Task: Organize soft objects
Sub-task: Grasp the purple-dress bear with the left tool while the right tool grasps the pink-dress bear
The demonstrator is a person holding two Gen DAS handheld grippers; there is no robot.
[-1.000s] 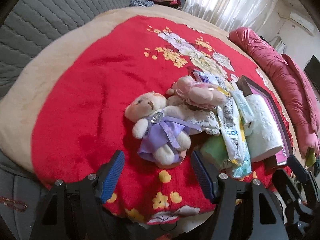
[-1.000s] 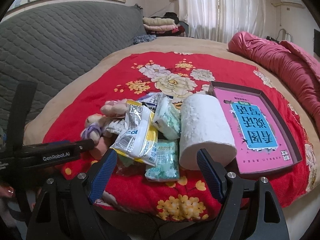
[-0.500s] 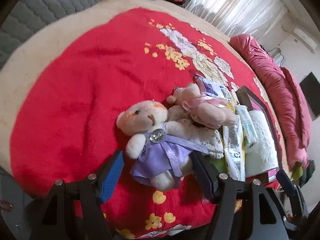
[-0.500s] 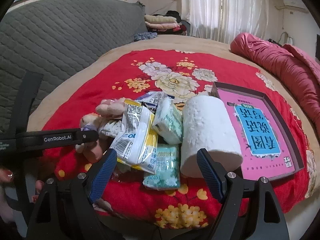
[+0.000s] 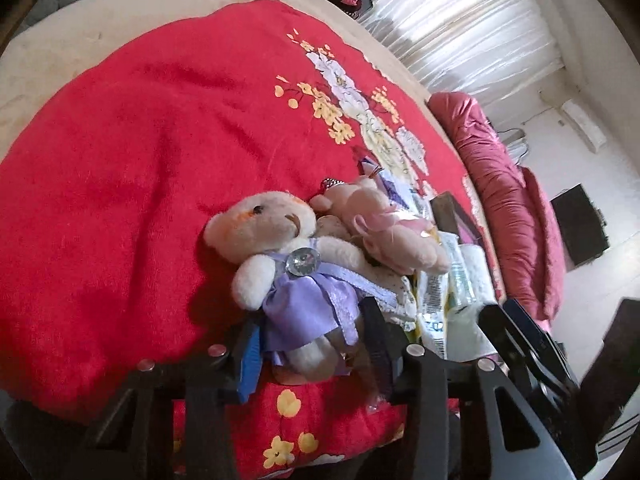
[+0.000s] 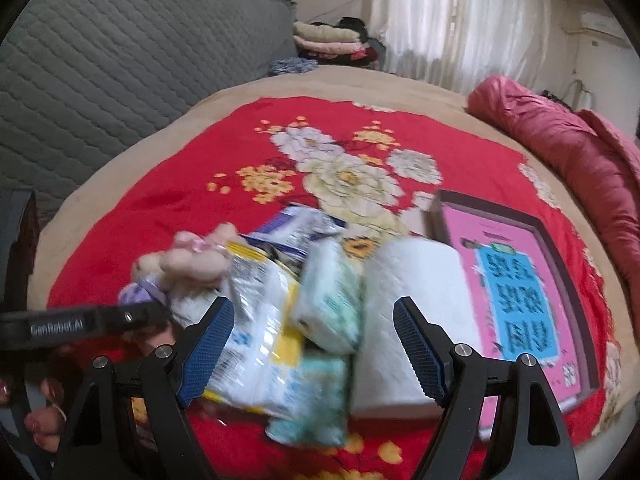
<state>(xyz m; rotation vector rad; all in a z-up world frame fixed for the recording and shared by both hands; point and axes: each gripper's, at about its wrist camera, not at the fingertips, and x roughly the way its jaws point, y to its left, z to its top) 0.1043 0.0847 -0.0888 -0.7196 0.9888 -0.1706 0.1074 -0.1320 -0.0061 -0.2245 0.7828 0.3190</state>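
Observation:
A cream teddy bear in a purple dress (image 5: pixel 280 264) lies on the red flowered blanket (image 5: pixel 140 140). My left gripper (image 5: pixel 314 340) has closed on its legs and skirt. A pink plush toy (image 5: pixel 384 224) leans against the bear's right side. In the right wrist view my right gripper (image 6: pixel 316 344) is open and empty above a heap of soft packs: a white and yellow packet (image 6: pixel 260 320), a green tissue pack (image 6: pixel 332 300) and a white paper roll (image 6: pixel 416 312). The pink plush (image 6: pixel 192 260) and the left gripper's finger (image 6: pixel 88 320) show at the left.
A pink book in a dark tray (image 6: pixel 516 292) lies right of the roll. A rolled maroon quilt (image 6: pixel 568 148) runs along the bed's right side. A grey quilted headboard (image 6: pixel 120 60) and folded clothes (image 6: pixel 332 40) stand behind.
My left gripper moved forward onto the purple-dressed bear and its fingers closed in on its lower body. My right gripper moved in slightly over the heap of packs and stayed open.

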